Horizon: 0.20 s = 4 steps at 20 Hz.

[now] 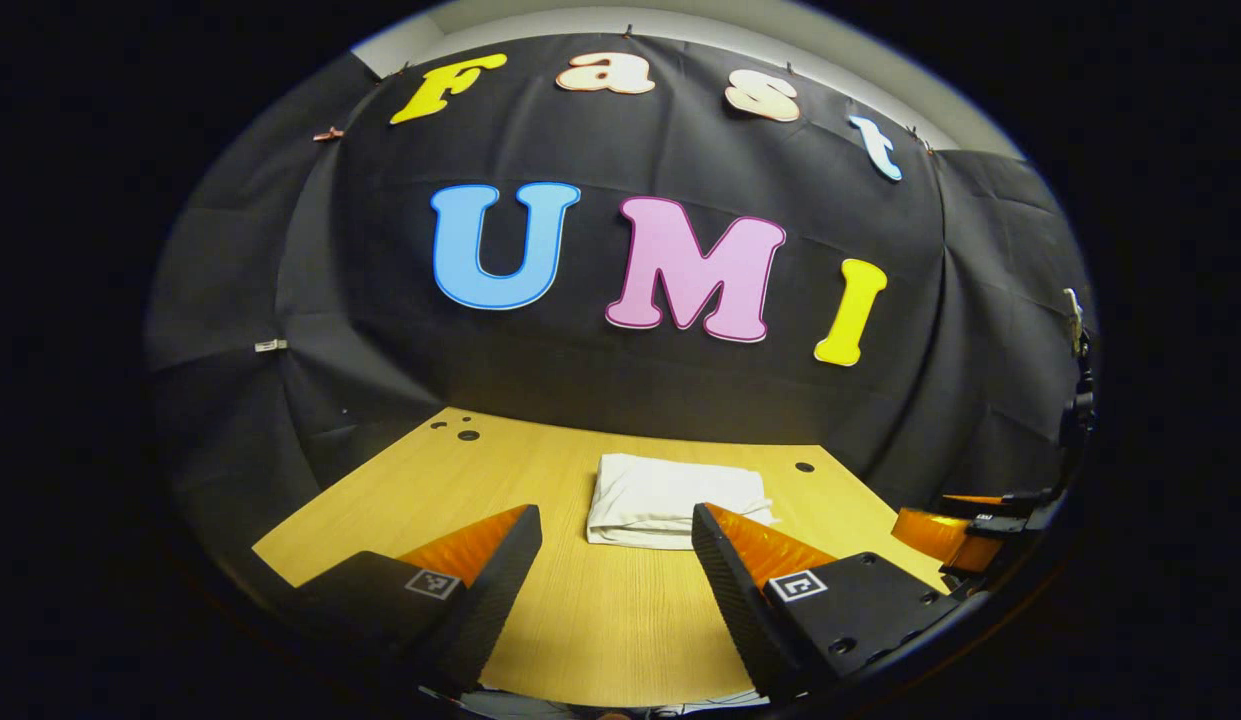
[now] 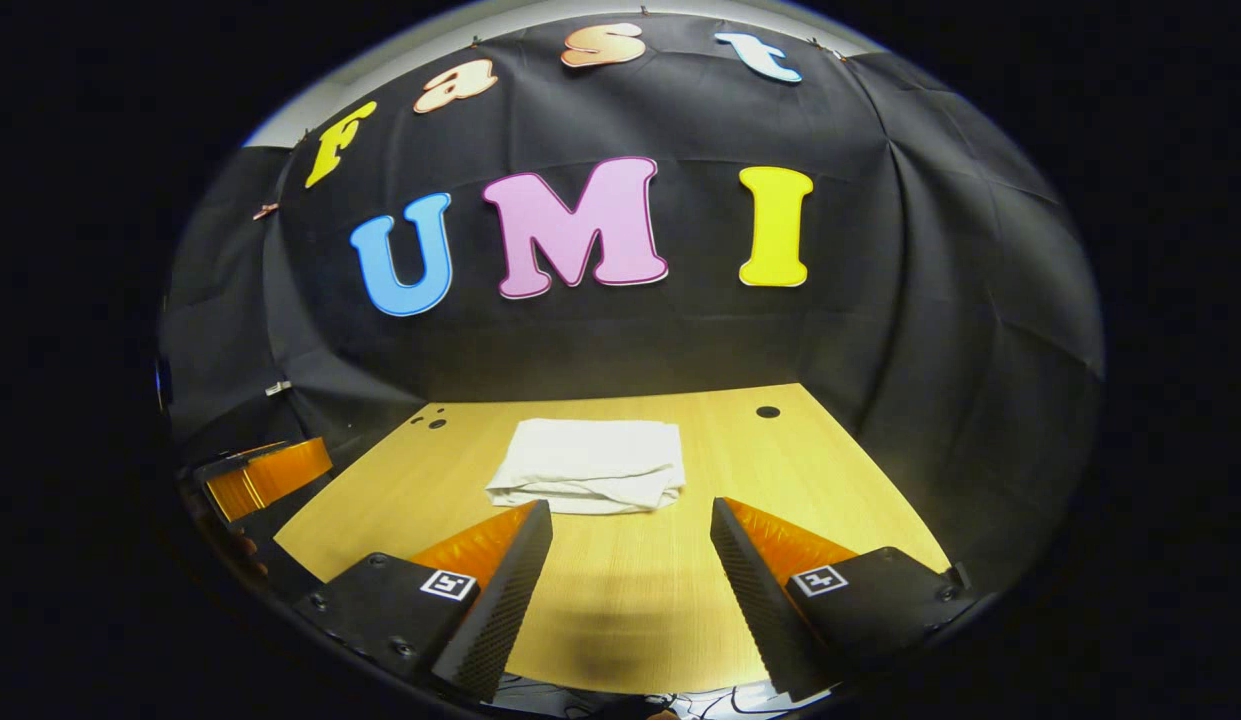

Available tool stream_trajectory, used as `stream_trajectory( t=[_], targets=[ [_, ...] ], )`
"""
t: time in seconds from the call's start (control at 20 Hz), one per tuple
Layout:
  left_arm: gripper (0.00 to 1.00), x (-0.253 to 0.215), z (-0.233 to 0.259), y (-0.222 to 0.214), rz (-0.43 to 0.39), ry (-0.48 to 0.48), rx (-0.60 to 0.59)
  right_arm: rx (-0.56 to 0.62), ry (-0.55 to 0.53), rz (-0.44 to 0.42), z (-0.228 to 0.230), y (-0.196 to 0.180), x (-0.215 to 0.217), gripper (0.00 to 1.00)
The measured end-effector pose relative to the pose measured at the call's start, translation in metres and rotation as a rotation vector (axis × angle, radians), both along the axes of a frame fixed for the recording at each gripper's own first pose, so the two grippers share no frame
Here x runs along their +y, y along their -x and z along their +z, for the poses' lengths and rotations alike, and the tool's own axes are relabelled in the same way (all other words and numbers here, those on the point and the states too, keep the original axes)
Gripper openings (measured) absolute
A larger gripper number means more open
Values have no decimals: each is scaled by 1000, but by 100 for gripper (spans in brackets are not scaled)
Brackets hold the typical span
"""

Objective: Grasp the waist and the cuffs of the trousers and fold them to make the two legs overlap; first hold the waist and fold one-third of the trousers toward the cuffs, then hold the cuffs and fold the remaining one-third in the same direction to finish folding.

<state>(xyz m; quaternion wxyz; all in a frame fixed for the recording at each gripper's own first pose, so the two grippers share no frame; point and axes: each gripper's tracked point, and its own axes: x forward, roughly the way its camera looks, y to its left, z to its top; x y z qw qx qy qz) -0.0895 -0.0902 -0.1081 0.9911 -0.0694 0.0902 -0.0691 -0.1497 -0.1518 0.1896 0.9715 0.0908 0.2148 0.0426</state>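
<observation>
Left gripper view: trousers folded on table, both hand-held grippers open.

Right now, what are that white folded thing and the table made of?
The folded trousers look like soft woven cloth, perhaps cotton: matte white, with gentle wrinkles and layered edges that sag a little. The table looks like light wood or a wood-look laminate: yellowish, smooth, with fine straight grain lines and a faint sheen. Whether it is solid wood, the pictures cannot tell.

Left gripper and right gripper hover level, fingers spread wide, holding nothing.
</observation>
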Motion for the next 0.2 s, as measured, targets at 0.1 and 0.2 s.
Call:
stream_trajectory(
  t=[0.1, 0.2],
  targets=[
    [96, -6, -8, 15, -30, -9, 13, 12, 8, 29, -4, 16, 8, 98],
    [96, -12, -13, 24, -61, -20, 25, 12, 16, 50, -3, 24, 15, 98]
  ],
)
